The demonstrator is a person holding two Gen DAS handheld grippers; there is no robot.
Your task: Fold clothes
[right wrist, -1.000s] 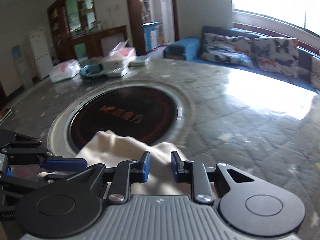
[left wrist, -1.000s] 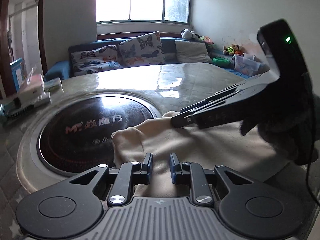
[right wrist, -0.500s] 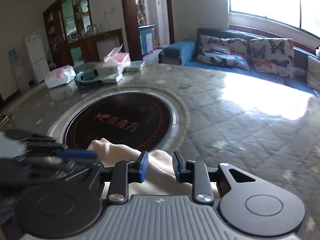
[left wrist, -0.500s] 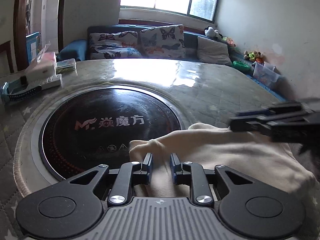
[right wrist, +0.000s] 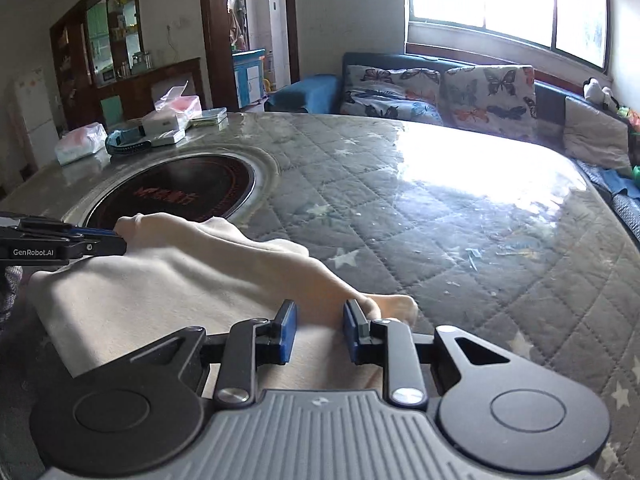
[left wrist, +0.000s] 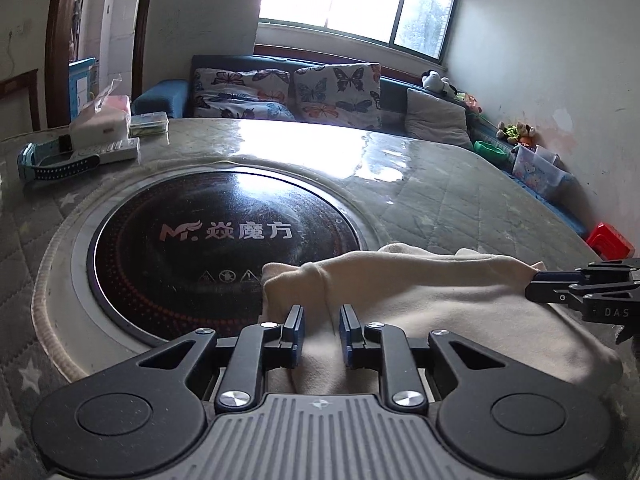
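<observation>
Right gripper (right wrist: pixel 319 330) shifted sideways, now well apart from left gripper (left wrist: pixel 322 336); cream garment (left wrist: pixel 420 300) stretched between them on quilted table (right wrist: pixel 460 220), overlapping round cooktop (left wrist: pixel 180 240); both jaws narrow, apparently pinching cloth, right closing

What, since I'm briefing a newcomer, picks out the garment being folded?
On the table with the grey quilted star-print cover, find the round black glass cooktop sunk in it. The cream fabric garment lies over the cooktop's near edge, the only loose cloth, unlike the boxes opposite.
</observation>
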